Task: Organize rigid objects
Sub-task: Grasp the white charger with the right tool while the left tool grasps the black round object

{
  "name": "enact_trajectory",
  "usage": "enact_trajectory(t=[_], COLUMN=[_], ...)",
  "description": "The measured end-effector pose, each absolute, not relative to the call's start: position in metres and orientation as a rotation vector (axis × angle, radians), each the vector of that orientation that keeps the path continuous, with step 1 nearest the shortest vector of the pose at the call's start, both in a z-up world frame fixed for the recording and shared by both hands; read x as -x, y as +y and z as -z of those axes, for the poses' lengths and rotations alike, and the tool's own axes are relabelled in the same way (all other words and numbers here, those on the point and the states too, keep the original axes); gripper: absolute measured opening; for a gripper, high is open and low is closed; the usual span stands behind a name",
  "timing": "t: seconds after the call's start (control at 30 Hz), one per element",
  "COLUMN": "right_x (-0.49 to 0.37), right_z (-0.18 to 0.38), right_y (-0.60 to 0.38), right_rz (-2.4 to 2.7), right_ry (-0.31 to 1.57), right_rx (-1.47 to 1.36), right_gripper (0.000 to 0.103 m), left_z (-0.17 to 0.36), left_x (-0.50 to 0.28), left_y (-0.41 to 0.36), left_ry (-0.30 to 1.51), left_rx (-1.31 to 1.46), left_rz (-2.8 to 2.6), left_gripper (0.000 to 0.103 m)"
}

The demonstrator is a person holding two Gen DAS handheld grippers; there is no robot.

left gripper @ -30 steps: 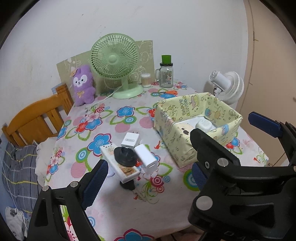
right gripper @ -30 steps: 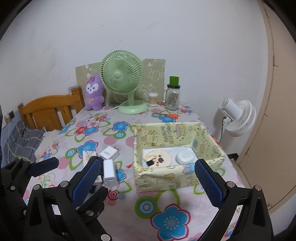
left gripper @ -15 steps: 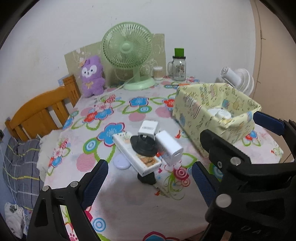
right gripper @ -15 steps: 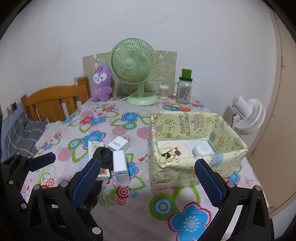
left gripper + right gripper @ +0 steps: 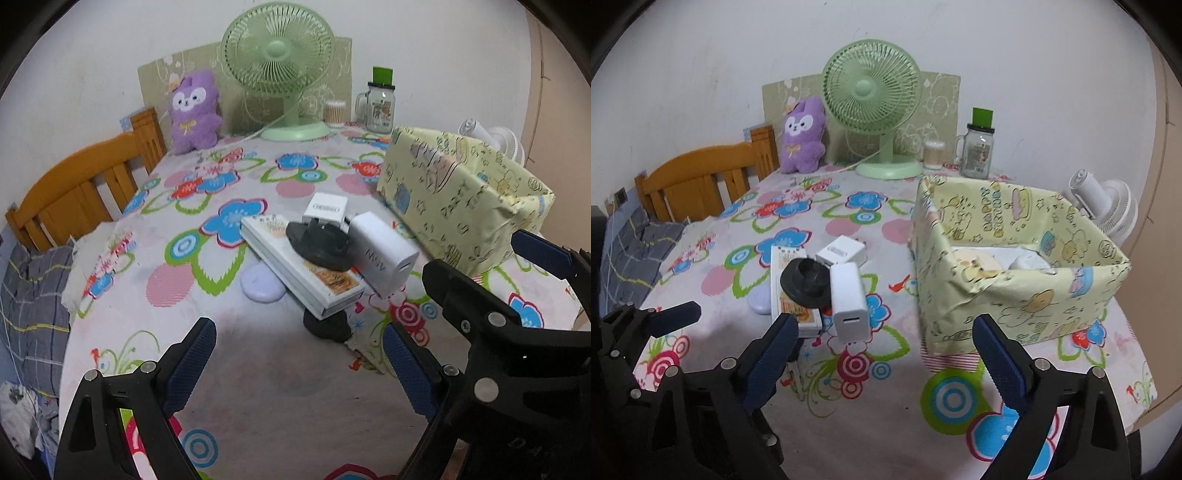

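Floral-cloth table [image 5: 871,417]: charger pile [image 5: 846,299], yellow box [image 5: 1027,306], green fan [image 5: 871,92].

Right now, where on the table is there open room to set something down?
Bare cloth lies between the plush, the fan and the charger pile, and along the near edge before both grippers' fingers. It is crowded between the pile and the yellow box.
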State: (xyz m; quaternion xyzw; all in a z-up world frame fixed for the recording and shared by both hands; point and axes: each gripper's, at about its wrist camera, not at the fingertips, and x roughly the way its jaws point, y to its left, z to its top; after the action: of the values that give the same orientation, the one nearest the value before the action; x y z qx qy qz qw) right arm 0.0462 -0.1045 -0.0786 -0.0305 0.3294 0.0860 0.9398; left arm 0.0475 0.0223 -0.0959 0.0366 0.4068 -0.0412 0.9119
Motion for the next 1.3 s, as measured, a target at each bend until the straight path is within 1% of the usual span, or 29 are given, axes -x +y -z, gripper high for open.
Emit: enact_trajectory(t=[0.2, 0.33, 0.4, 0.63, 0.73, 0.8, 0.83, 0.9, 0.93, 0.97, 1.0, 1.13, 1.3], right_x=[-0.051, -0.056, -0.059, -0.065, -0.067, -0.067, -0.068, -0.068, -0.069, -0.069, -0.069, -0.068, -0.067], right_z=[0.090, 0.096, 0.099, 0.105, 0.105, 0.105, 0.105, 0.105, 0.105, 0.105, 0.104, 0.103, 0.103], right_y=[-0.095, -0.090, -0.089, -0.089, -0.090, -0.091, -0.091, -0.092, -0.092, -0.092, -0.091, -0.086, -0.075], right_rz=[-0.179, -0.182, -0.183, -0.174, -0.175, -0.173, -0.172, -0.168, -0.165, -0.163, -0.160, -0.154, -0.163], right_ry=[0.695, 0.720, 0.733, 0.758, 0.762, 0.764, 0.764, 0.766, 0.768, 0.770, 0.771, 0.773, 0.766], right_rx=[0.078, 0.070, 0.069, 0.054, 0.037, 0.026, 0.019, 0.010, 0.007, 0.006, 0.005, 0.017, 0.041], right_gripper=[0.092, 0.087, 0.087, 0.087, 0.087, 0.087, 0.087, 0.087, 0.086, 0.086, 0.086, 0.085, 0.080], left_z=[0.110, 0.117, 0.120, 0.126, 0.126, 0.125, 0.125, 0.124, 0.124, 0.123, 0.123, 0.123, 0.123], left_x=[-0.056, -0.062, -0.064, -0.071, -0.074, -0.075, -0.075, -0.075, -0.075, -0.075, -0.075, -0.072, -0.069], left_y=[0.025, 0.026, 0.025, 0.019, 0.019, 0.018, 0.018, 0.018, 0.018, 0.017, 0.018, 0.022, 0.034], left_ry=[0.869, 0.893, 0.899, 0.898, 0.895, 0.887, 0.885, 0.881, 0.880, 0.878, 0.878, 0.878, 0.882], left_rx=[-0.073, -0.073, -0.073, -0.074, -0.060, -0.057, -0.057, -0.054, -0.054, -0.054, -0.052, -0.050, -0.037], left_rz=[0.090, 0.097, 0.105, 0.127, 0.144, 0.144, 0.148, 0.157, 0.160, 0.162, 0.168, 0.170, 0.158], left_gripper=[0.092, 0.089, 0.086, 0.084, 0.076, 0.065, 0.063, 0.051, 0.047, 0.040, 0.035, 0.035, 0.035])
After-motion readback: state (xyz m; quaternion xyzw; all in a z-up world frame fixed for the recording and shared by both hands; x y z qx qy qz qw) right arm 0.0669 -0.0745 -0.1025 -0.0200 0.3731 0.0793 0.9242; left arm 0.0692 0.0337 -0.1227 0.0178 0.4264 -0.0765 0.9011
